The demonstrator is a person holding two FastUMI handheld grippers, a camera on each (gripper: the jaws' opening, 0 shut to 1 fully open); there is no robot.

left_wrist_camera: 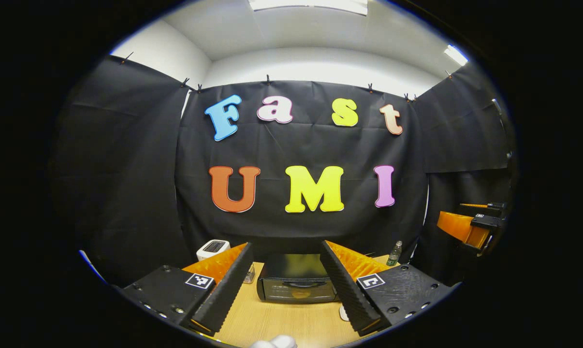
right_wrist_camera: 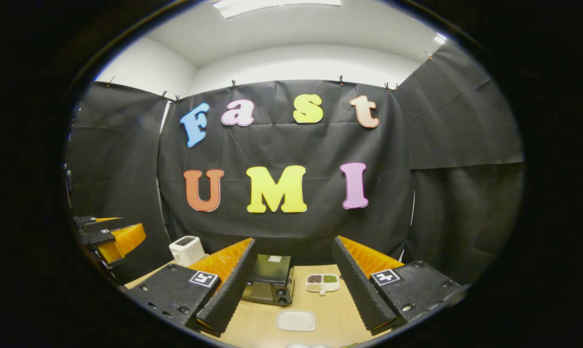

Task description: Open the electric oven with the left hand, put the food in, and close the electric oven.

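On the table (left_wrist_camera: 282, 321), closed oven (left_wrist_camera: 296, 282), beyond open left gripper (left_wrist_camera: 284, 319), untouched

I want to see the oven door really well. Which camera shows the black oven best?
The left gripper view shows it best: the oven sits straight ahead between the open left gripper fingers, with its shut front door facing the camera. In the right gripper view the oven is smaller, turned at an angle, partly hidden behind a finger of the right gripper.
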